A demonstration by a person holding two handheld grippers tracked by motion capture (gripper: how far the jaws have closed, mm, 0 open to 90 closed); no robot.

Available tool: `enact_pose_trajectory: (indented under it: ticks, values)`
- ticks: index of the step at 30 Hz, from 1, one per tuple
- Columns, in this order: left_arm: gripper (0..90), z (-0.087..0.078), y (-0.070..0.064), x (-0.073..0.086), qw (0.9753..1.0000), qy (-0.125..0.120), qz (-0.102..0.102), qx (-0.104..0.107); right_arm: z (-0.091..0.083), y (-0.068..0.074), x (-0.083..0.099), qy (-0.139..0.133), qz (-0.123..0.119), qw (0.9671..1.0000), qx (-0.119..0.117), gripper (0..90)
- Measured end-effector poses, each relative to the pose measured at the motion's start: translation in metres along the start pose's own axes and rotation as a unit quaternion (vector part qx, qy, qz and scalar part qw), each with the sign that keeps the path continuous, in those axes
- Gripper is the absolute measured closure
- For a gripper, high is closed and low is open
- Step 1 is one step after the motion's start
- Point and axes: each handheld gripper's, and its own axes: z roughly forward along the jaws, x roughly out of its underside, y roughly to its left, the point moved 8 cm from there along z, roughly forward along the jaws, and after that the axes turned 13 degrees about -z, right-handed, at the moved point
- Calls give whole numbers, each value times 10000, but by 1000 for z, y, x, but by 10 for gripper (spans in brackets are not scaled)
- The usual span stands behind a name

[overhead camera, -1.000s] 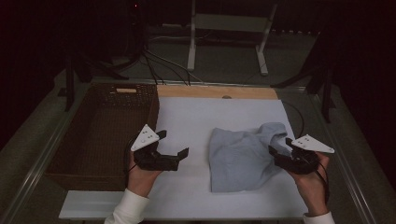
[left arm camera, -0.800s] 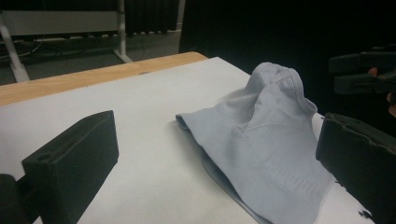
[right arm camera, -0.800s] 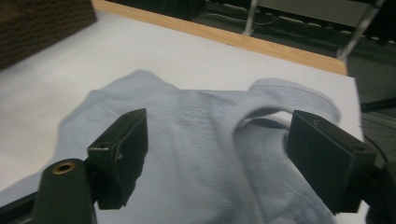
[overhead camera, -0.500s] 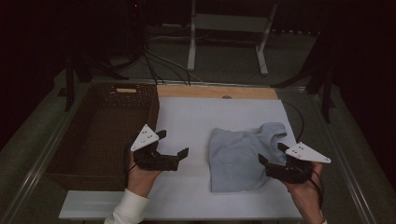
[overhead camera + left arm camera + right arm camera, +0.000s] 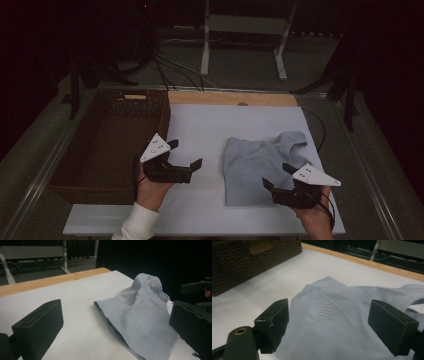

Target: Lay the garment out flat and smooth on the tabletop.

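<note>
A dark brown woven wicker basket [image 5: 107,142] is sitting along the left edge of the white-covered table [image 5: 210,130], empty as far as its inside is showing, and probably waiting as the place where the cloth will end up. Just to its right, the left gripper [image 5: 184,157] is hovering over bare white table, its black jaws standing wide apart with nothing between them; it is pointing toward the cloth and is well apart from it, so it seems to be standing ready while the other hand is working. In the left gripper view the cloth is lying ahead, between the spread jaws but far off.

The pale grey-blue soft cotton garment [image 5: 260,162] is lying on the right half of the table, folded into a rough rectangle with its near part flat and smooth. Its far right corner is bunching up into a rounded hump with a ribbed hem. A faint ribbed patch [image 5: 324,312] is showing on the flat panel.

The right gripper [image 5: 276,176] is sitting low at the garment's near right corner, jaws wide and empty, straddling the cloth's edge, likely lined up to pinch that corner for a fold or a lift.
</note>
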Motion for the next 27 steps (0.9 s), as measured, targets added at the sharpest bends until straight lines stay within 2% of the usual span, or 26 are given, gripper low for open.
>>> enact_pose_trajectory:
  ticks: [16,27]
  values:
    - [5,1,-1,1,10000,14,1,18,20,47,16,70,-67,9983,-577,171]
    - [5,1,-1,1,10000,7,2,18,35,58,34,373,-38,9964,-766,178]
